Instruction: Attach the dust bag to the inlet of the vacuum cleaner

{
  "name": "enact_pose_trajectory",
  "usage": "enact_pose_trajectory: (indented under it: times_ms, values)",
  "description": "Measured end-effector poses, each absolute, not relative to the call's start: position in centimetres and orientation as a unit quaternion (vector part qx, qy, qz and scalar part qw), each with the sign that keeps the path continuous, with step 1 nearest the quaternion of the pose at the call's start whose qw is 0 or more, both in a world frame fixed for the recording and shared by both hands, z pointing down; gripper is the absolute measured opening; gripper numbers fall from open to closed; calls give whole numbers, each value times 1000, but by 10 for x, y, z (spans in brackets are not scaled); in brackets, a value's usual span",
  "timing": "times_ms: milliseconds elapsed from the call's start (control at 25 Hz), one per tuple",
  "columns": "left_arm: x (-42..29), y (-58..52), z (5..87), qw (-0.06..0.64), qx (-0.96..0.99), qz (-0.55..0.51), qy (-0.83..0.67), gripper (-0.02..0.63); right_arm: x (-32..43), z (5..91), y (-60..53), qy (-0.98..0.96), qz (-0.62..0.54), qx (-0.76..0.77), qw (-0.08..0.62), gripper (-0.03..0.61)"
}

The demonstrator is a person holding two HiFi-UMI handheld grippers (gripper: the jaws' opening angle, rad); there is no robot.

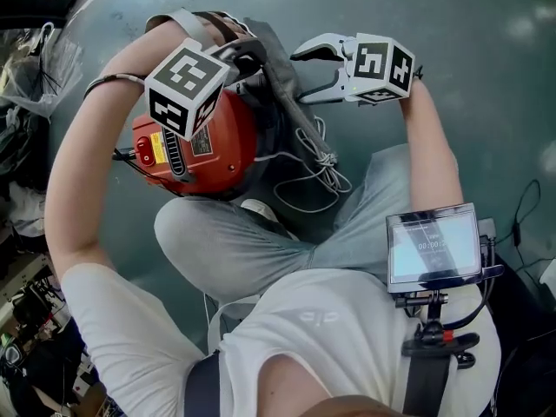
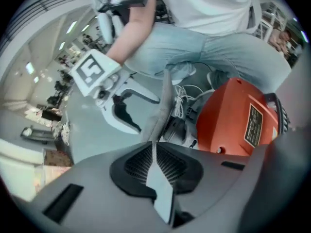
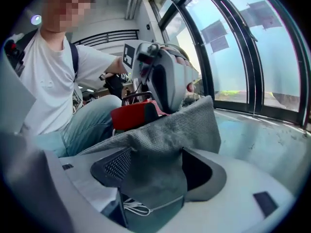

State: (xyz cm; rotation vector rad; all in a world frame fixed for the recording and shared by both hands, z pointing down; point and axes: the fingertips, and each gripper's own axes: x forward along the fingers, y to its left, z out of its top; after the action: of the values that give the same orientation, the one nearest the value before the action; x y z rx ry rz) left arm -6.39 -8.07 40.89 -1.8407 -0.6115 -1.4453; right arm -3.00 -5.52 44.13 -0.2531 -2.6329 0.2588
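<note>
Left gripper [image 2: 154, 152] was pressed shut on a thin edge of the grey dust bag [image 1: 280, 89], upper centre of the head view, directly over the red vacuum cleaner [image 1: 217, 150]. Right gripper [image 1: 306, 75] sat just right of the bag, jaws spread, cloth draped between them but not pinched. Bag's long axis ran down-frame along the vacuum's right flank. Inlet not identifiable. Judgement: bag mouth needed to go left toward the body; left side nearer.
</note>
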Motion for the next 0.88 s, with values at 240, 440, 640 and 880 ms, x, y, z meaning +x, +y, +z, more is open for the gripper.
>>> enact_pose_trajectory:
  times_ms: [240, 440, 640, 880]
  values:
    - [-56, -133, 321, 213, -902, -371, 64, 15, -46, 441, -49, -970, 42, -99, 220, 313]
    - [-59, -163, 268, 150, -929, -176, 287, 15, -58, 441, -38, -971, 15, -110, 213, 313]
    - [-36, -154, 286, 163, -917, -199, 305, 15, -54, 443, -43, -965, 15, -101, 242, 312]
    - [-51, -153, 260, 130, -892, -109, 420, 14, 21, 369, -104, -989, 74, -7, 129, 310]
